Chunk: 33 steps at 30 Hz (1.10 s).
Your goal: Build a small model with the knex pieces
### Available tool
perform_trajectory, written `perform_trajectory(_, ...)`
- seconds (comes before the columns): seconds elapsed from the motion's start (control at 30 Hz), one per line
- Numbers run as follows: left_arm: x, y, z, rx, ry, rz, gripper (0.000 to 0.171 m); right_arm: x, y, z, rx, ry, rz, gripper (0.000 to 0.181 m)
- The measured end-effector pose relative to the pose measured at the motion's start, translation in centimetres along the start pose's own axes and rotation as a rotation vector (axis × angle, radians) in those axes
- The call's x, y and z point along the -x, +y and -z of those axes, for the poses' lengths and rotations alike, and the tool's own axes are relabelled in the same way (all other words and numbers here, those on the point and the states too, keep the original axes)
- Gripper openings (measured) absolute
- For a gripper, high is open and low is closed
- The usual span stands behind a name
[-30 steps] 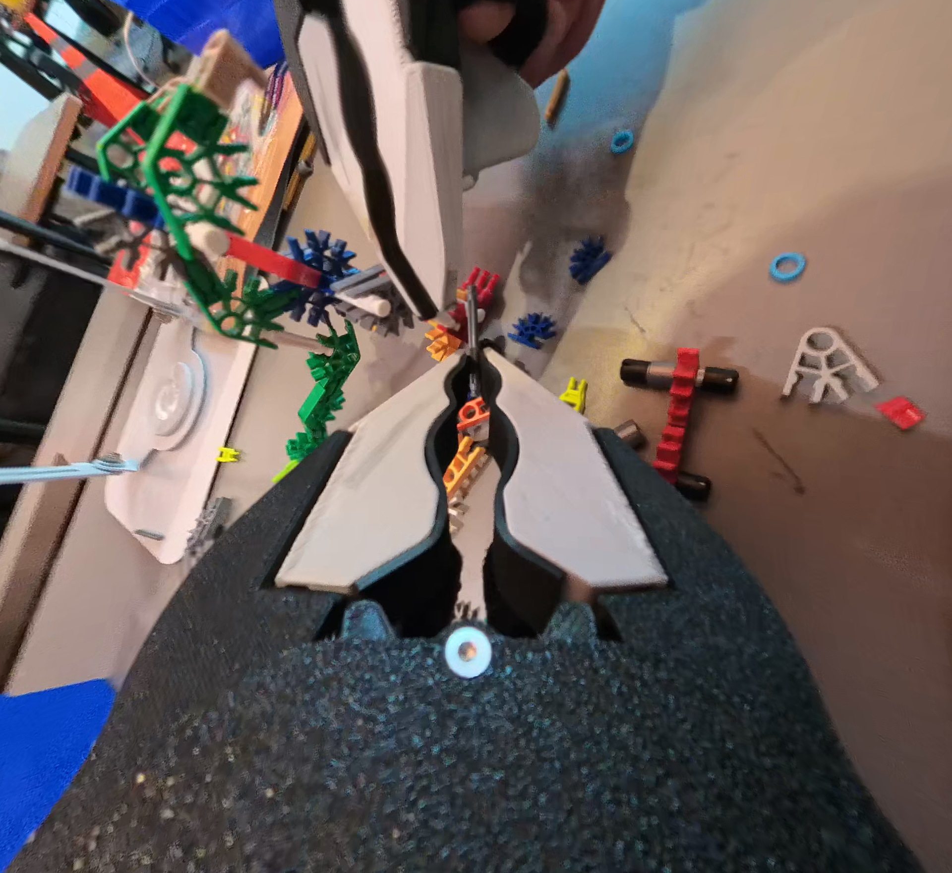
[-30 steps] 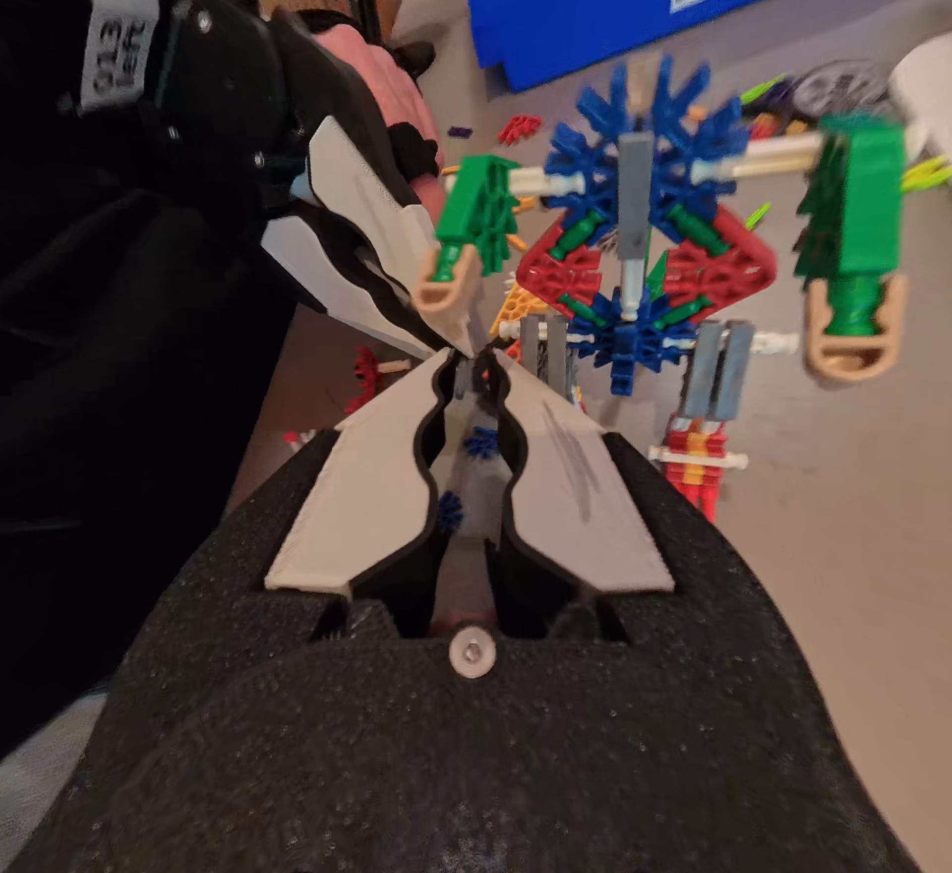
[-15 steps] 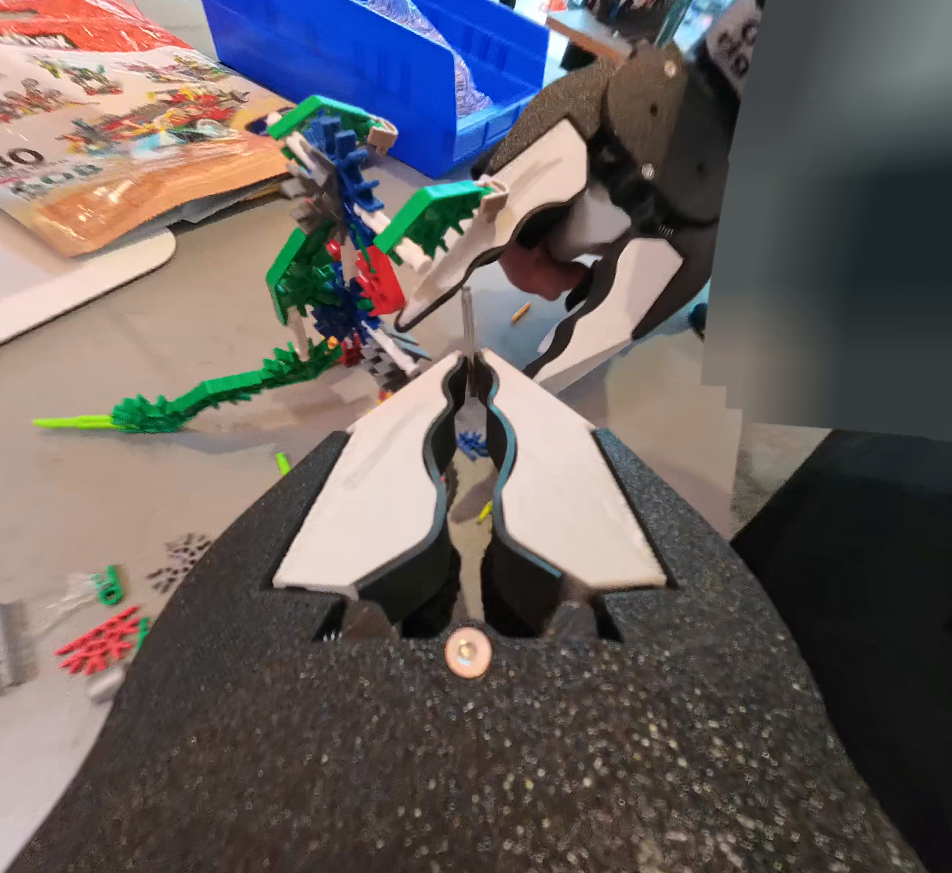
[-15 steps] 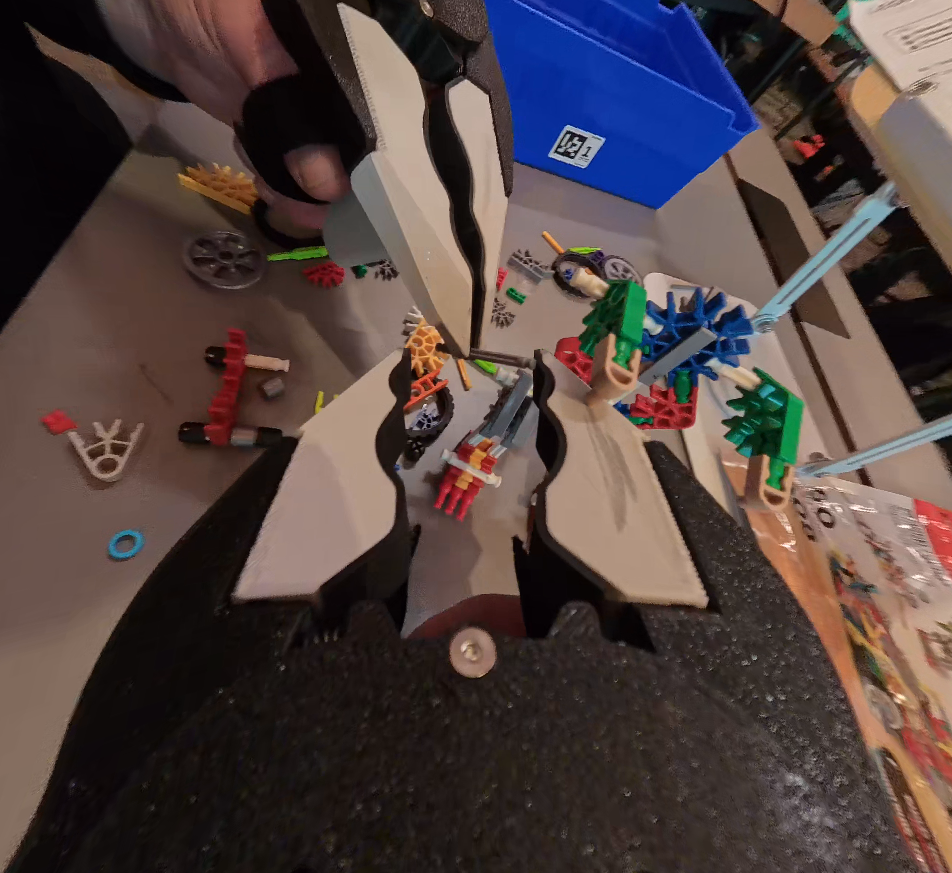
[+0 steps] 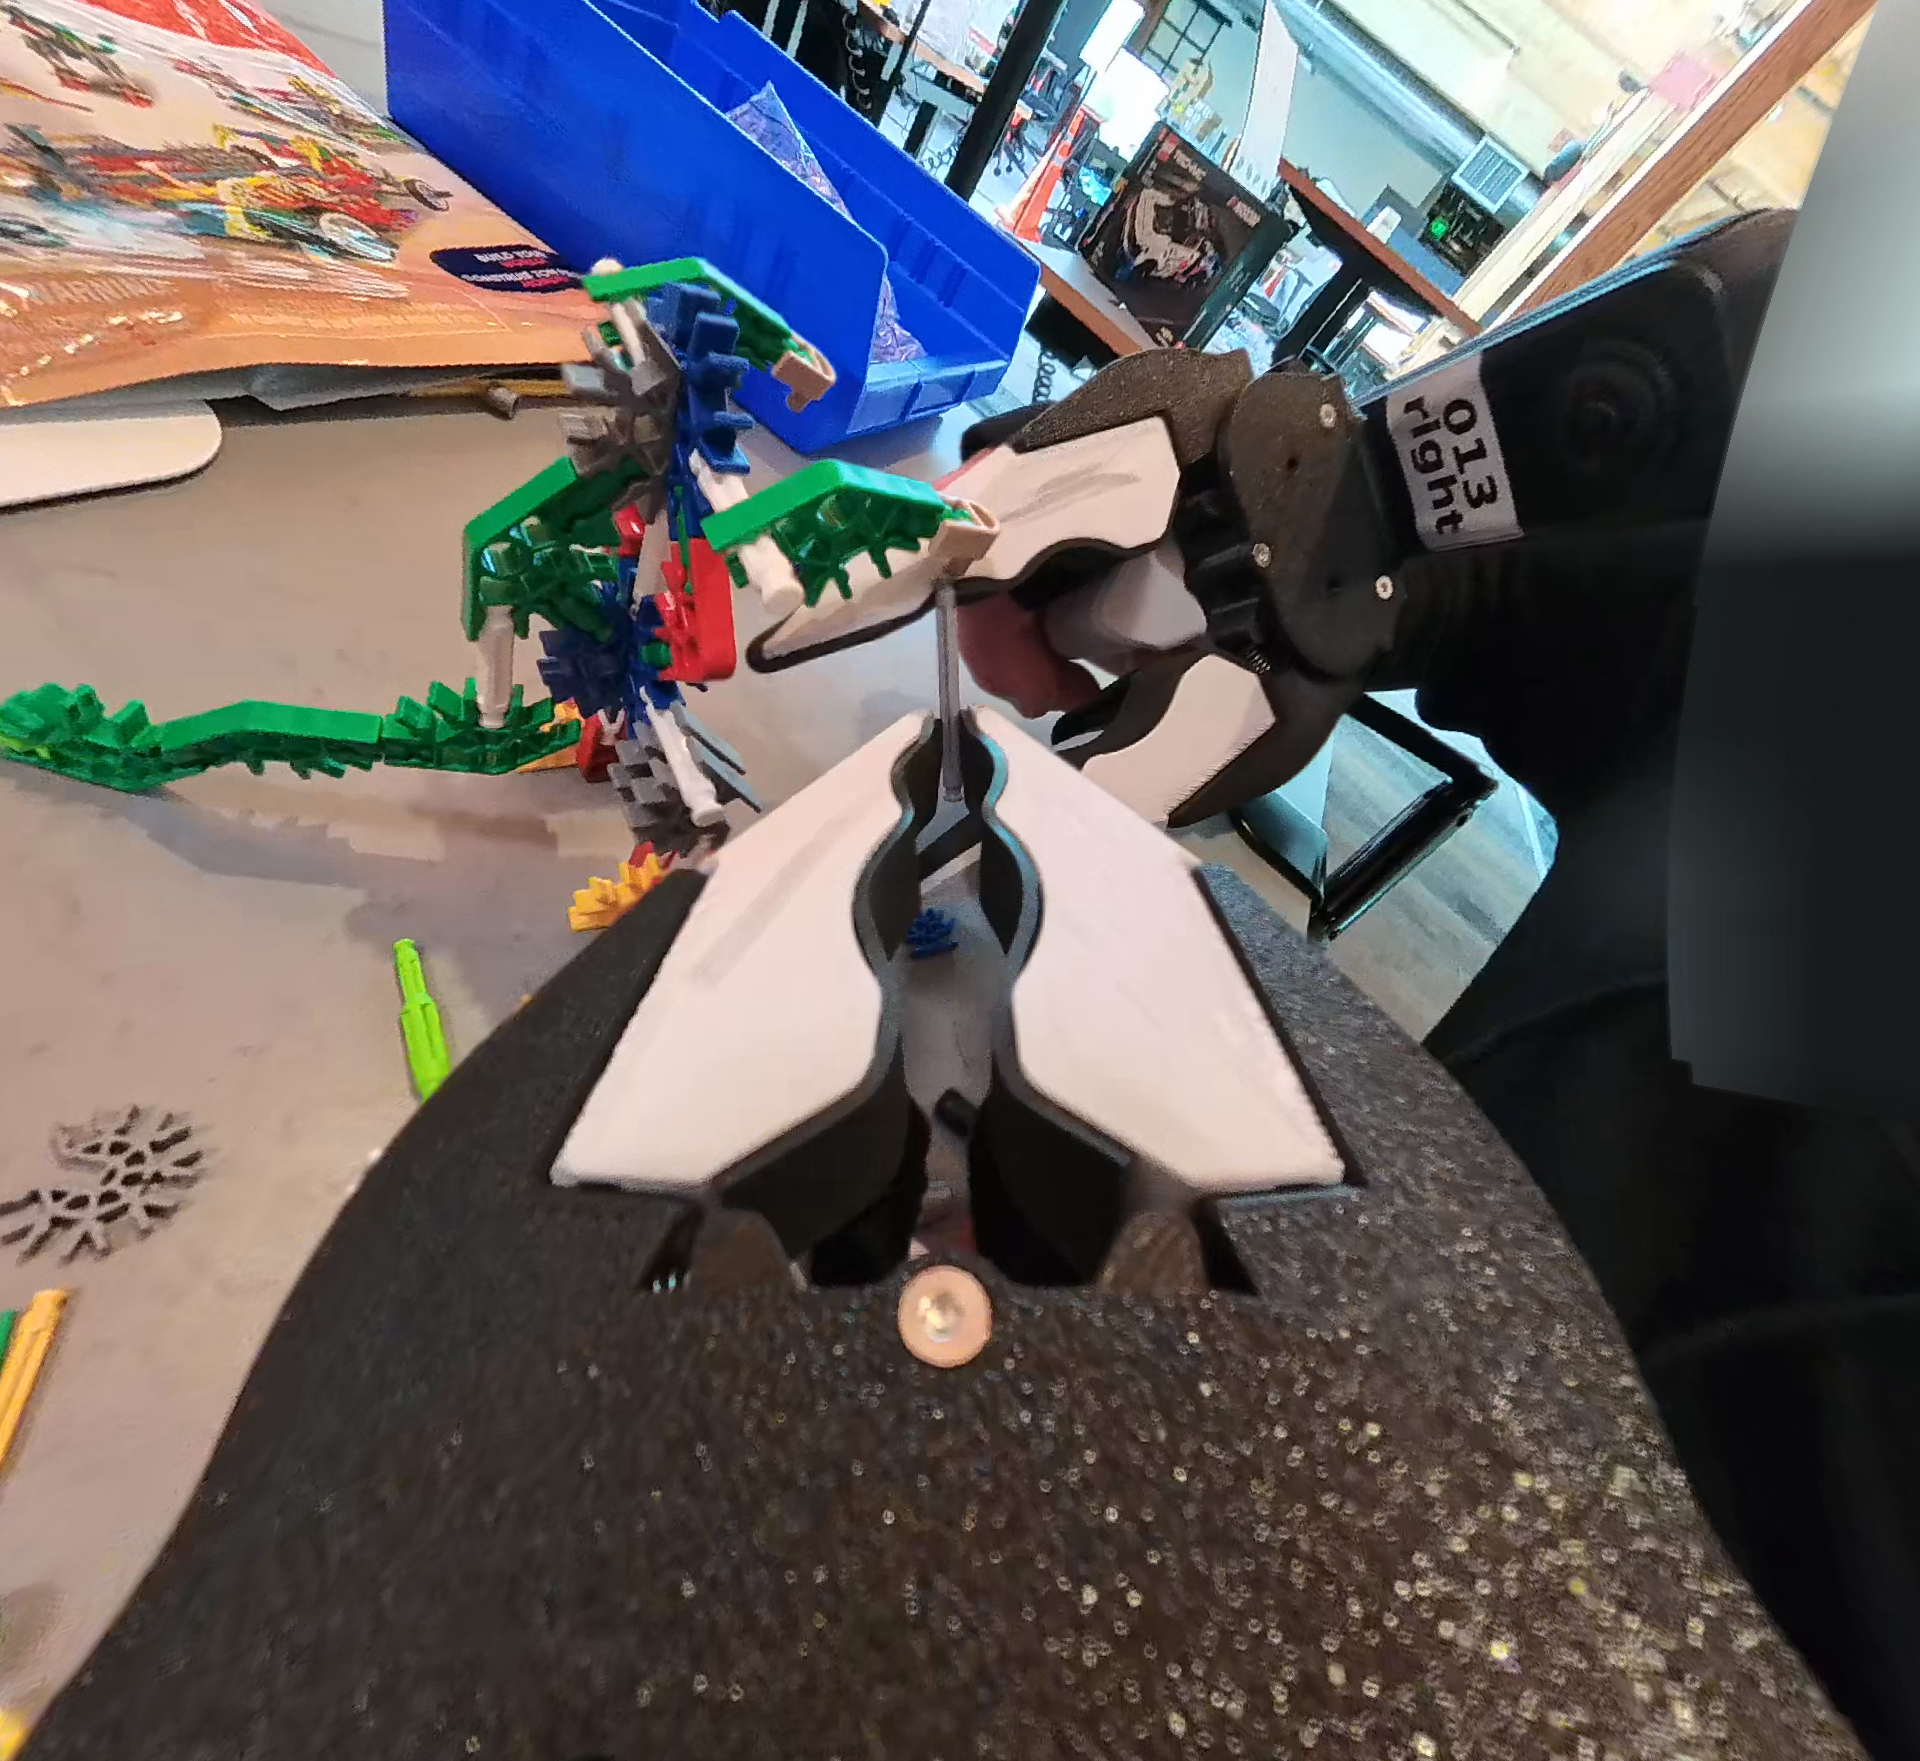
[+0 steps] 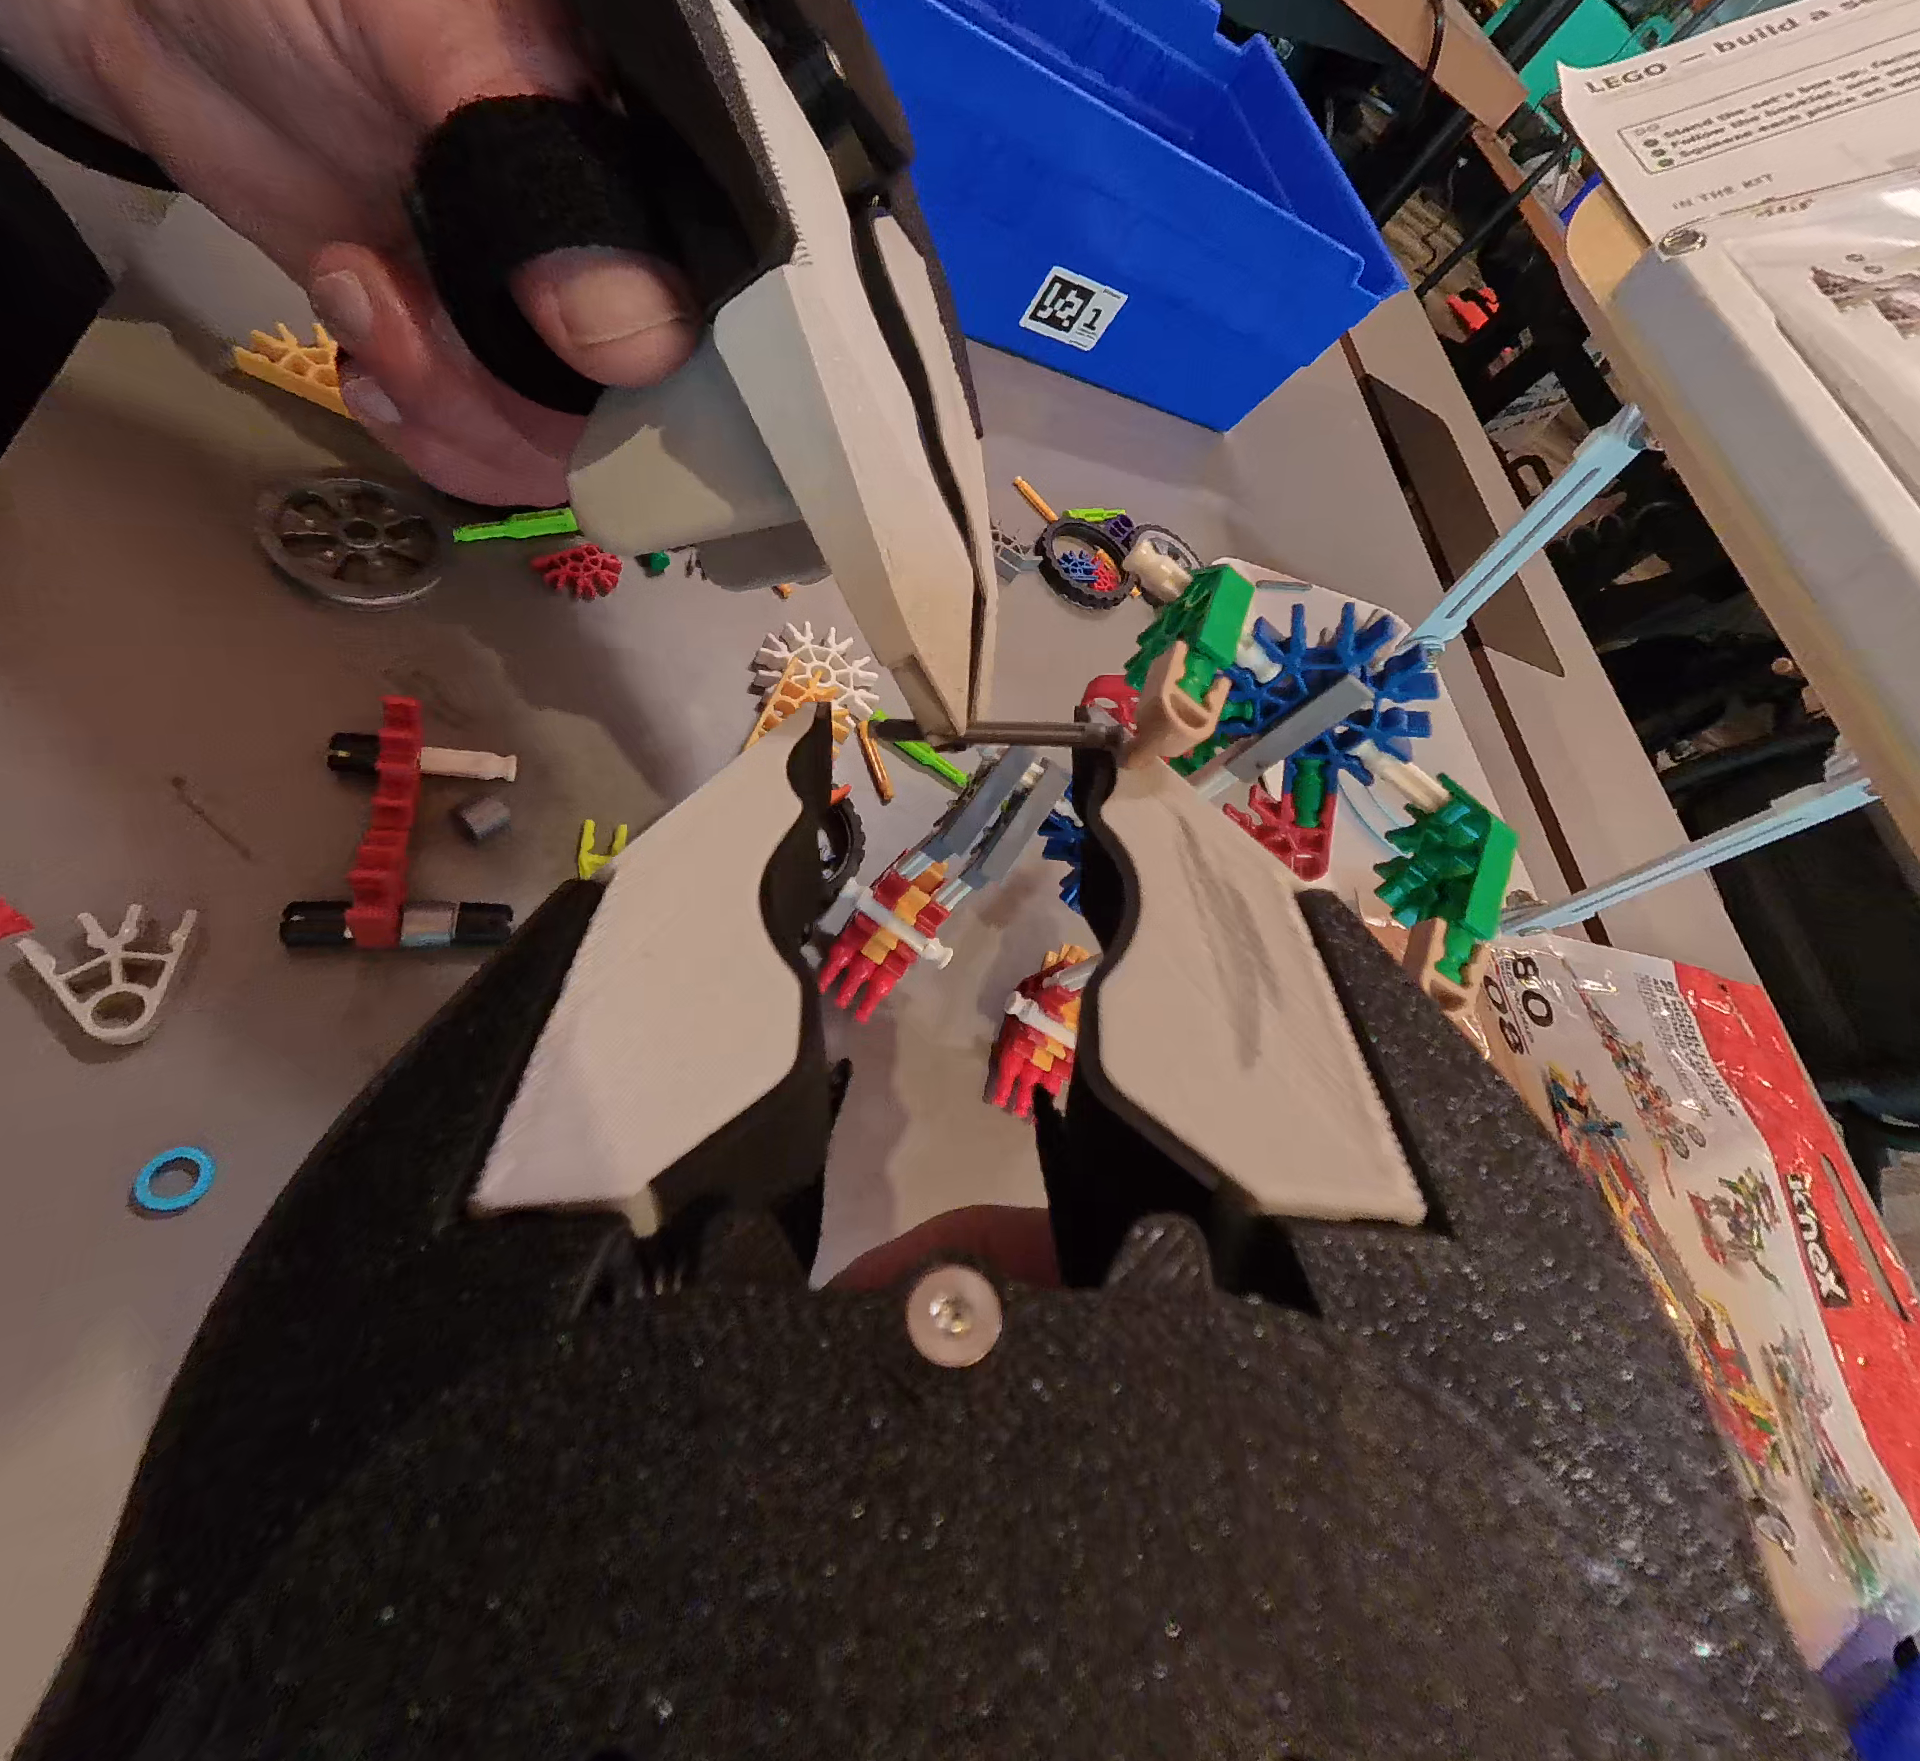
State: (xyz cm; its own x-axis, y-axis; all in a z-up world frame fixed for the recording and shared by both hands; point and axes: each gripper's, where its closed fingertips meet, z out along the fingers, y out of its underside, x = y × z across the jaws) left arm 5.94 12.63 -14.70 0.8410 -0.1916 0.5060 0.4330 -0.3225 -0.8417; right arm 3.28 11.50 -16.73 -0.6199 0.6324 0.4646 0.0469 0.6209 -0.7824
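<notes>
My left gripper (image 5: 948, 737) is shut on a thin dark grey rod (image 5: 945, 662). The rod's far end meets a tan clip (image 5: 975, 532) on a green arm of a dinosaur-like model (image 5: 644, 568) built of green, blue and red pieces. In the right wrist view the left gripper (image 6: 951, 724) comes down from the top and holds the rod (image 6: 1029, 732) level, pointing at the tan clip (image 6: 1174, 703). My right gripper (image 6: 956, 745) is open, its jaws either side of the rod. One of its fingers (image 6: 1195, 932) lies against the model (image 6: 1320, 724).
A blue bin (image 5: 623, 111) stands behind the model, also in the right wrist view (image 6: 1091, 132). A printed bag (image 6: 1714, 1192) lies to the right. Loose pieces lie on the grey table: a red piece with black rods (image 6: 384, 828), a grey wheel (image 6: 348, 537), a blue ring (image 6: 174, 1178). The tips of both grippers are at nearly the same place. From either gripper's tips it is about 15 centimeters to the grey wheel (image 6: 348, 537).
My right gripper has gone from shut to wide open and now straddles the rod. My left gripper has swung round with the rod, whose end now meets the tan clip.
</notes>
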Motion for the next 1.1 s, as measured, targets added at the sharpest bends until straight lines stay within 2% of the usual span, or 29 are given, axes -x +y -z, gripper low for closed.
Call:
perform_trajectory(0.37, -0.1, 0.7, -0.1, -0.002, 0.012, 0.1, 0.0, 0.0, -0.3, -0.1, -0.002, 0.04, 0.042, 0.046)
perform_trajectory(0.67, -0.3, 1.2, -0.3, 0.009, 0.027, 0.117, 0.001, 0.5, -0.1, 0.0, -0.001, -0.006, 0.039, 0.044)
perform_trajectory(0.77, 0.3, 2.0, 0.1, 0.083, -0.031, 0.01, 0.012, 0.9, 0.2, 0.0, 0.006, -0.049, 0.032, 0.044)
perform_trajectory(0.93, 1.3, 3.8, 1.6, 0.267, -0.144, -0.289, 0.01, 2.2, 1.0, -0.1, 0.016, -0.169, -0.049, 0.044)
perform_trajectory(1.1, 1.0, 6.9, 1.9, 0.451, -0.124, -0.527, 0.012, 2.8, 1.9, 0.0, 0.038, -0.248, -0.085, 0.044)
